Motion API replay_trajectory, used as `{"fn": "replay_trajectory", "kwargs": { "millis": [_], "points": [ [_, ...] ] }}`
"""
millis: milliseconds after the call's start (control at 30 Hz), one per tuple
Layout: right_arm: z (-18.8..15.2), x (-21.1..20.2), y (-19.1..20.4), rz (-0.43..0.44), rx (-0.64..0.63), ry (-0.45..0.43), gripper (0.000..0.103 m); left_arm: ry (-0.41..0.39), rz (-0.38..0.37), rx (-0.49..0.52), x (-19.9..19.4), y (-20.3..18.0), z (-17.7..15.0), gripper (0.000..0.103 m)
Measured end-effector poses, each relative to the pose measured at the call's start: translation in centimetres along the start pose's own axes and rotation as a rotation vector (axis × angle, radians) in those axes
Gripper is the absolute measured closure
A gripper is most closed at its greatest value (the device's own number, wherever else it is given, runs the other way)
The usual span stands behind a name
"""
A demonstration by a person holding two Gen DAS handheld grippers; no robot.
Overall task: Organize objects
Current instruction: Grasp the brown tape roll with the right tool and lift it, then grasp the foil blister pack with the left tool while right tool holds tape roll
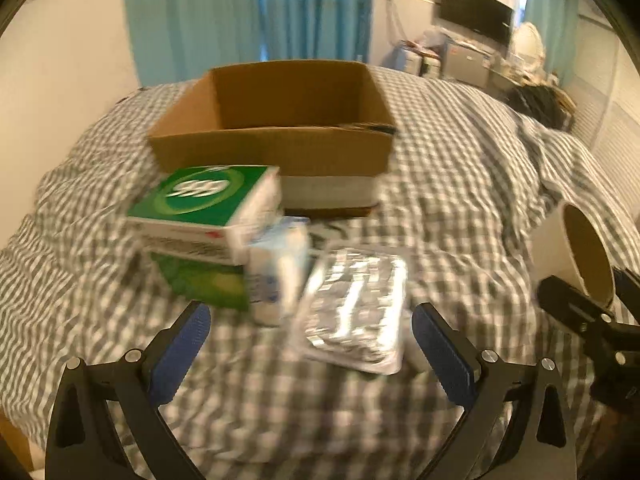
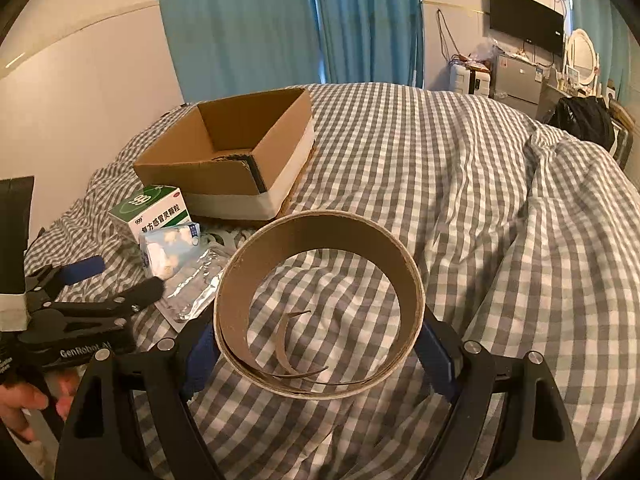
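An open cardboard box [image 1: 276, 148] [image 2: 208, 172] sits on the checked bedspread. In front of it lie a green and white medicine box [image 1: 200, 216] [image 2: 154, 206], a small white and blue packet [image 1: 280, 272] [image 2: 170, 250] and a silver foil pack [image 1: 356, 312] [image 2: 196, 284]. My left gripper [image 1: 310, 356] [image 2: 116, 278] is open and empty, just short of the packet and foil pack. My right gripper [image 2: 318, 348] is shut on a cardboard tape-roll ring [image 2: 320, 304] [image 1: 580, 256], held above the bedspread to the right of the pile.
The grey checked bedspread [image 2: 460, 200] covers the whole bed, with a raised fold at the right. Blue curtains [image 2: 288, 20], a wall TV [image 2: 524, 20] and cluttered furniture stand beyond the bed. A white wall is on the left.
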State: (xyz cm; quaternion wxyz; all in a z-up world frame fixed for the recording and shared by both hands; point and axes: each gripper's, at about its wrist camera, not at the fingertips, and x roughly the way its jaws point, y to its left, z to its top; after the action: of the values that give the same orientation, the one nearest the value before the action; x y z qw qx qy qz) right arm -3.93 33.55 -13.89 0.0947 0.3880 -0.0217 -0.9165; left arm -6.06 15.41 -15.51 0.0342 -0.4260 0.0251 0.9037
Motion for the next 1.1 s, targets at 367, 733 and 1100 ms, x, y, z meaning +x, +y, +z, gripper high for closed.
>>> {"fn": "replay_trajectory", "kwargs": {
  "millis": [367,733,1100],
  "points": [
    [-0.4,1.3,-1.1,0.032,0.05,0.032,0.019,0.058,0.025,0.106,3.5,-3.2,0.2,0.018],
    [-0.6,0.7,0.0,-0.015,0.005,0.026,0.019,0.068,-0.118,0.08,1.1,-2.0,-0.6,0.067],
    [-1.3,-1.7,3.3,-0.028,-0.075,-0.003,0.019,-0.032,-0.061,0.056,-3.5,0.8,-1.7,0.086]
  ]
}}
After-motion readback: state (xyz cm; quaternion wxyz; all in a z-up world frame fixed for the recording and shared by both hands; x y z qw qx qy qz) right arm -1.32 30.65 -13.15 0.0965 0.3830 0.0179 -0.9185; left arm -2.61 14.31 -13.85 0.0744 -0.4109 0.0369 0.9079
